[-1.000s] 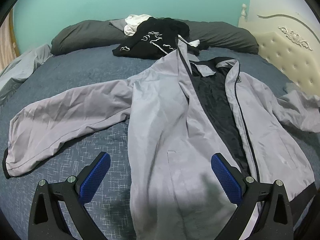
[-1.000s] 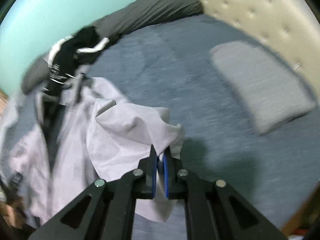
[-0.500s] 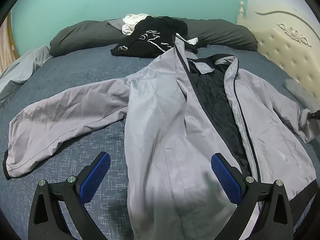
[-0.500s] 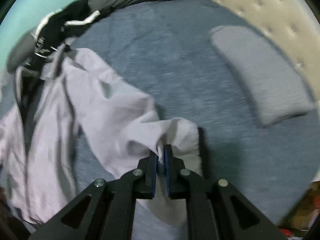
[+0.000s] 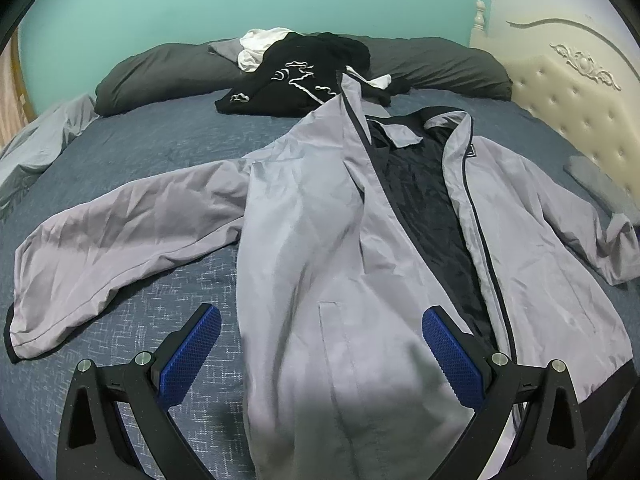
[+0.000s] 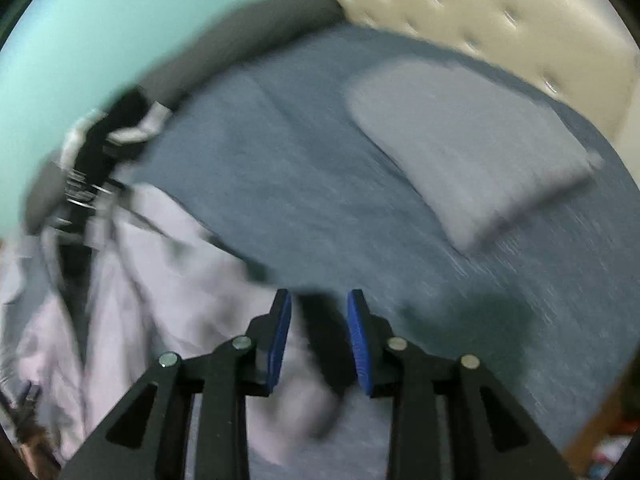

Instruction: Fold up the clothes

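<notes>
On the blue bed (image 5: 168, 152) a grey jacket (image 5: 320, 248) lies unzipped, collar toward twelve o'clock, hem six. Left gripper (image 5: 320, 354) gapes empty above it; right gripper (image 6: 318, 338), just parting, has released the sleeve (image 6: 296, 400).

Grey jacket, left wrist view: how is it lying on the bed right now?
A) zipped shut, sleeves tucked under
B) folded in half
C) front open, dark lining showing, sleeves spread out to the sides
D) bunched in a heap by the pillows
C: the grey jacket lies flat with its front open on the dark lining, one sleeve out to each side.
</notes>
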`<control>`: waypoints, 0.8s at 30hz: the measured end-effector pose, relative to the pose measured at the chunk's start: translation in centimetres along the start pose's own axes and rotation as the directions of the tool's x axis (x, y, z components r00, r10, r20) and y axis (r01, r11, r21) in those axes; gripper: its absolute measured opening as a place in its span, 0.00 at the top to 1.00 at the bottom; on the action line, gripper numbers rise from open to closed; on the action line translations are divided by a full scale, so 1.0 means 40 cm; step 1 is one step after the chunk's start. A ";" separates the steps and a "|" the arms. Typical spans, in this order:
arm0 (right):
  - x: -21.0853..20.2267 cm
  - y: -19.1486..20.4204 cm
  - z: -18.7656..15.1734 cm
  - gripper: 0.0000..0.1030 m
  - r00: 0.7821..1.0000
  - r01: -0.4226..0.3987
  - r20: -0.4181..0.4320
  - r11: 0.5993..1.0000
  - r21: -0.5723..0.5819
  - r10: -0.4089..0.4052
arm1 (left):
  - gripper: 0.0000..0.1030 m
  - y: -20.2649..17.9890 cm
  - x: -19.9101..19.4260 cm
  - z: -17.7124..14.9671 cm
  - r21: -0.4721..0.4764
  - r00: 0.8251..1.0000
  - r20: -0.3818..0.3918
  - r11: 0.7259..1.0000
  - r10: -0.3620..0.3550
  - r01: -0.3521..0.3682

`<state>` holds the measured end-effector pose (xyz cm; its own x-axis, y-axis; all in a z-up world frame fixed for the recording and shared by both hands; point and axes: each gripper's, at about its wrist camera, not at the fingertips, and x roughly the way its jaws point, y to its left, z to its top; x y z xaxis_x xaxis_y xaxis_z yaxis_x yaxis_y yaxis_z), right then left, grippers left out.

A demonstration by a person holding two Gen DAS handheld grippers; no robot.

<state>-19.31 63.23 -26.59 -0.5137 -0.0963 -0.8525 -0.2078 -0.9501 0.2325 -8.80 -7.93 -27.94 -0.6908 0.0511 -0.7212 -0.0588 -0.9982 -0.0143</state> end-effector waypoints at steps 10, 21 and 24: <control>0.134 0.005 -0.076 0.37 0.985 -0.105 -0.129 0.993 0.061 0.112 | 0.00 -0.008 0.008 0.001 0.016 1.000 -0.006 1.000 0.008 -0.008; 0.181 0.122 -0.122 0.56 0.985 -0.094 -0.161 0.982 -0.165 0.067 | 0.00 -0.013 0.014 -0.003 0.024 1.000 -0.010 1.000 0.009 -0.009; 0.168 0.147 -0.128 0.80 0.991 -0.055 -0.132 0.967 -0.249 0.022 | 0.00 -0.012 0.015 -0.005 0.023 1.000 -0.013 1.000 0.010 -0.010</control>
<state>-19.69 55.49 -33.35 -0.4038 -0.1557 -0.9015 0.0342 -0.9873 0.1552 -9.04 -7.41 -28.52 -0.6819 0.0408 -0.7303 -0.0688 -0.9976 0.0086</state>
